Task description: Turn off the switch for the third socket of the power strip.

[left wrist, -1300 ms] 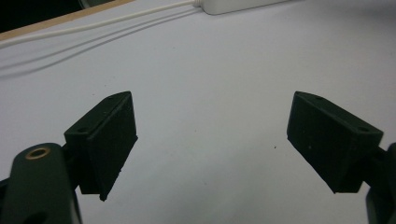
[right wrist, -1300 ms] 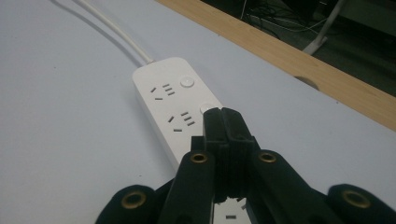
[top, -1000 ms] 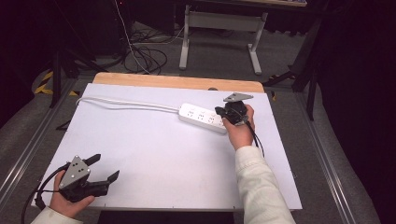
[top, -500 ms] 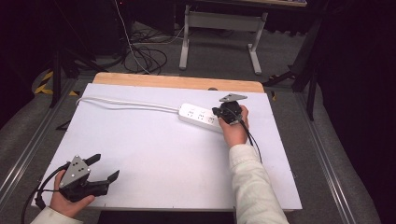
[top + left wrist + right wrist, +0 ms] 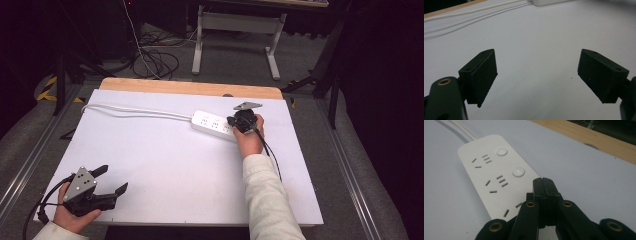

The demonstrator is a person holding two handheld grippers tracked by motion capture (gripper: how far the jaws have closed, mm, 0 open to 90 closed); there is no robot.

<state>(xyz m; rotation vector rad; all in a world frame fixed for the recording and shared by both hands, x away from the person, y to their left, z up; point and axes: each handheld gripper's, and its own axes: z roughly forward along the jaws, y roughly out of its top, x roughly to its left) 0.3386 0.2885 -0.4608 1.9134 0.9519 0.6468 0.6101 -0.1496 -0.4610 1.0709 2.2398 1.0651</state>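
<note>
— Two grippers, two jobs? Why is the left gripper [image 5: 102, 186] parked so near you?

— I keep it at the near left corner of the table [image 5: 165, 170], low over bare white board, jaws spread wide with nothing between them. It has no work just now, so I hold it clear of the right arm's path.

— And the right gripper [image 5: 239, 122]?

— I reach that one across to the far side, where the strip [image 5: 212, 122] lies. Its jaws are pressed flat together, empty. In the right gripper view the closed tip [image 5: 544, 182] sits over the strip's near end, just past the second button [image 5: 518, 172].

— Why closed?

— My guess is that I want one blunt point, not a pinch. Shut jaws make a firm finger for pressing a switch; the third button would lie about under the tip, though the jaws hide it. Whether the tip touches the strip, I cannot tell.

— Why does the strip lie like that?

— It lies flat, sockets up, angled across the far half of the board, so the buttons face me from above. Its cord [image 5: 130, 111] runs off left toward the far corner, slack, well away from both hands.
</note>
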